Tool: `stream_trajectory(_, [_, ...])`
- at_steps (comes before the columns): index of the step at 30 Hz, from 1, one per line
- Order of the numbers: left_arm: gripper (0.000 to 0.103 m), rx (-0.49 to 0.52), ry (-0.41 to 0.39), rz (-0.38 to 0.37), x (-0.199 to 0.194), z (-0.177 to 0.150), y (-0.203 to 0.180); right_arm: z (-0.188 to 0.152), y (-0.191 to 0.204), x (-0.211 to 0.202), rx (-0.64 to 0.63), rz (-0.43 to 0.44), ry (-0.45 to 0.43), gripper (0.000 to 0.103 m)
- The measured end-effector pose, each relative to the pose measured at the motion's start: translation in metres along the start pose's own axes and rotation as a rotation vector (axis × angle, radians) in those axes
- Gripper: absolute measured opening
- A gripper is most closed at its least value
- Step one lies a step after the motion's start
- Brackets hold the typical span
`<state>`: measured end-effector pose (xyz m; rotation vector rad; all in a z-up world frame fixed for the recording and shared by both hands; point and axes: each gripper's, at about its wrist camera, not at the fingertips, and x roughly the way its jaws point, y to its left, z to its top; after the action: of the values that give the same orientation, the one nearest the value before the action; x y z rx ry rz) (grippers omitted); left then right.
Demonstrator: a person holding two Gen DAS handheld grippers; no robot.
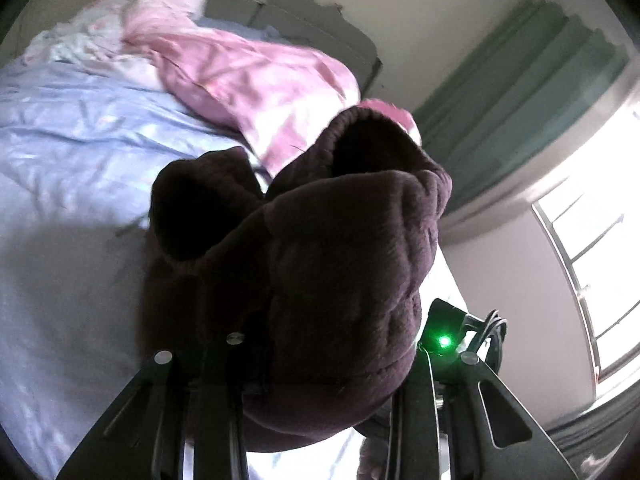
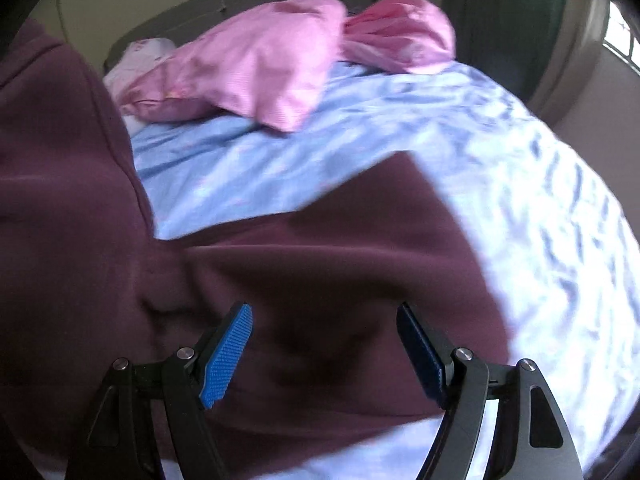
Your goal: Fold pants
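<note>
The dark maroon fleece pants (image 1: 320,264) are bunched over my left gripper (image 1: 316,376), which is shut on them and holds them up above the bed; its fingertips are hidden by the cloth. Two open tube ends of the pants face the camera. In the right wrist view the pants (image 2: 320,264) spread across the blue bedsheet (image 2: 400,128), with one part rising at the left (image 2: 60,160). My right gripper (image 2: 325,344) is open, its blue pads (image 2: 228,356) apart just above the cloth, holding nothing.
Pink pillows (image 2: 256,68) and a pink blanket (image 1: 248,76) lie near the grey headboard (image 1: 280,8). Green curtains (image 1: 520,92) and a bright window (image 1: 592,256) are on the right. Wrinkled sheet (image 2: 540,220) extends right of the pants.
</note>
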<state>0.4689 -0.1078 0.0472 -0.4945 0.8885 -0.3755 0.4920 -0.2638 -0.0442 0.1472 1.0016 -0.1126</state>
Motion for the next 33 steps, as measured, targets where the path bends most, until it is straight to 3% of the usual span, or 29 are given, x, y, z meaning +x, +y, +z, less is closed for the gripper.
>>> stream_trajectory(4, [0.03, 0.05, 0.036, 0.025, 0.034, -0.015, -0.04, 0.002, -0.053, -0.006, -0.006, -0.064, 0.013, 0.076])
stream_trajectory(11, [0.03, 0.148, 0.08, 0.159, 0.085, -0.045, -0.079, -0.004, -0.132, -0.005, 0.014, -0.114, 0.042, 0.076])
stream_trajectory(21, [0.032, 0.3, 0.087, 0.356, 0.124, -0.083, -0.106, -0.014, -0.186, -0.004, 0.039, -0.104, 0.085, 0.076])
stream_trajectory(30, [0.037, 0.159, 0.102, 0.388, 0.123, -0.08, -0.1, -0.014, -0.207, -0.008, 0.084, -0.119, 0.109, 0.077])
stream_trajectory(33, [0.045, 0.139, 0.124, 0.386, 0.12, -0.084, -0.098, -0.016, -0.207, -0.012, 0.09, -0.123, 0.11, 0.082])
